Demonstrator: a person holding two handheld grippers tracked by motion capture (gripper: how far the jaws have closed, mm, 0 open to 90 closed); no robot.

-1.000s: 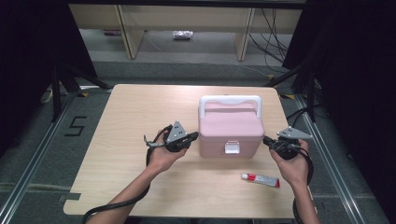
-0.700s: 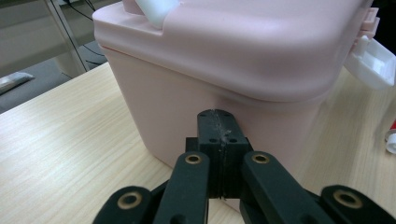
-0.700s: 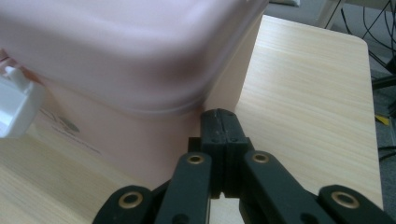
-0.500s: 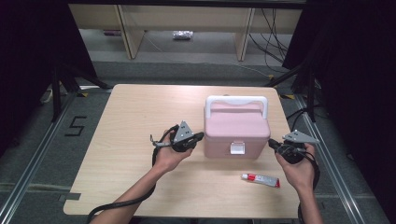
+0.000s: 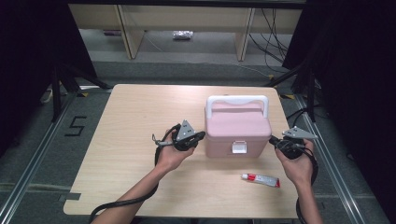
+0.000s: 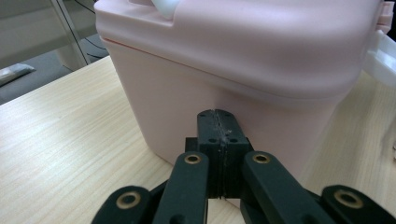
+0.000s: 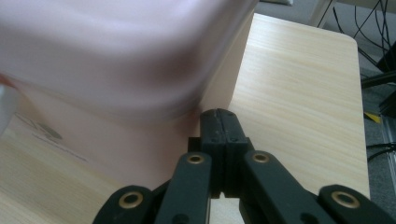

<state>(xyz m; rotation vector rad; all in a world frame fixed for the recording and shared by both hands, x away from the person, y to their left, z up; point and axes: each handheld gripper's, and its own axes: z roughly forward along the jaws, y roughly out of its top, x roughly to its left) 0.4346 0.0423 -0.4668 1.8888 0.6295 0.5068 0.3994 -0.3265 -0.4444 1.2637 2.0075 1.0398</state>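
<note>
A pink lidded box [image 5: 237,131] with a white handle and white front latch stands on the wooden table [image 5: 126,121], right of centre. My left gripper [image 5: 201,136] is shut and empty, its tips against the box's left wall. In the left gripper view the closed left gripper [image 6: 218,116] meets the box [image 6: 243,51] just under the lid's rim. My right gripper [image 5: 272,139] is also shut and empty, with its tips at the box's right wall. In the right gripper view the right gripper [image 7: 219,116] sits below the overhang of the blurred box [image 7: 112,56].
A red and white tube [image 5: 260,180] lies on the table in front of the box, near the right hand. Bare tabletop spreads to the left and behind the box. Dark stands, cables and shelving [image 5: 187,18] ring the table.
The box and both hands have shifted slightly to the right. Both grippers stay shut at the box's sides.
</note>
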